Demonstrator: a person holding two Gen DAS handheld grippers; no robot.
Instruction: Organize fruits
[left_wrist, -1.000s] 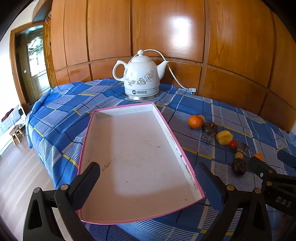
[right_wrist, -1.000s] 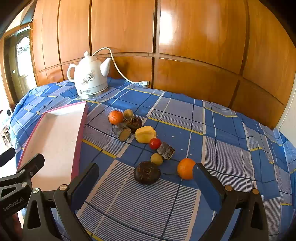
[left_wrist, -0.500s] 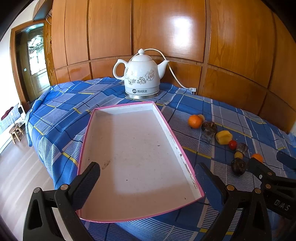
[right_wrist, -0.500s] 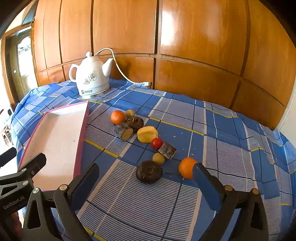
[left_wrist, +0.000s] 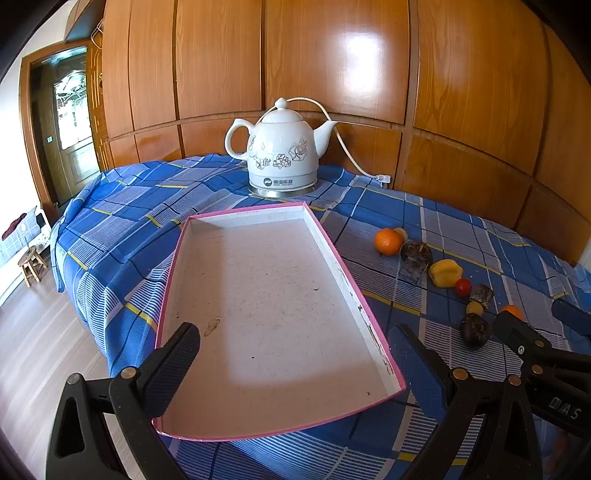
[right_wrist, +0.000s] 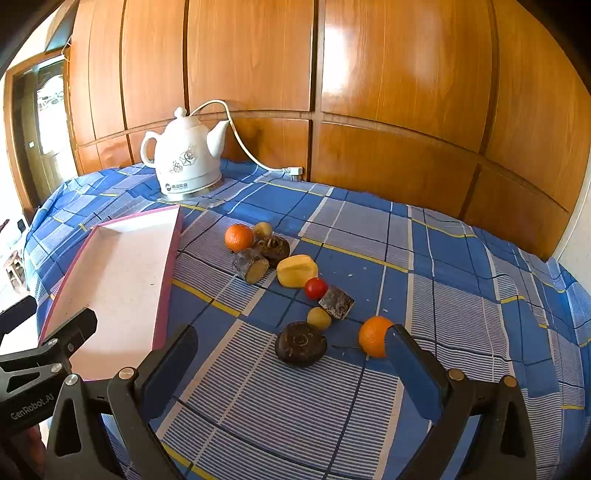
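A shallow pink-rimmed tray (left_wrist: 352, 284) (right_wrist: 162, 306) lies empty on the blue checked cloth. To its right several fruits sit in a loose row: an orange (right_wrist: 239, 237) (left_wrist: 387, 242), a yellow fruit (right_wrist: 296, 270) (left_wrist: 445, 272), a small red one (right_wrist: 316, 287), a dark round one (right_wrist: 300, 343) (left_wrist: 474, 329) and a second orange (right_wrist: 373, 336). My left gripper (left_wrist: 293, 363) stands open over the tray's near end, holding nothing. My right gripper (right_wrist: 290, 365) is open just short of the dark round fruit, and its right finger hides part of the second orange.
A white flowered electric kettle (left_wrist: 281, 157) (right_wrist: 186, 160) with a cord stands at the back near the wood-panelled wall. The table's left edge drops to a wooden floor with a small stool (left_wrist: 32, 260). Bare cloth stretches right of the fruits.
Both grippers have edged slightly forward toward the table; the fruits sit a little closer in the right wrist view. Nothing was grasped or moved.
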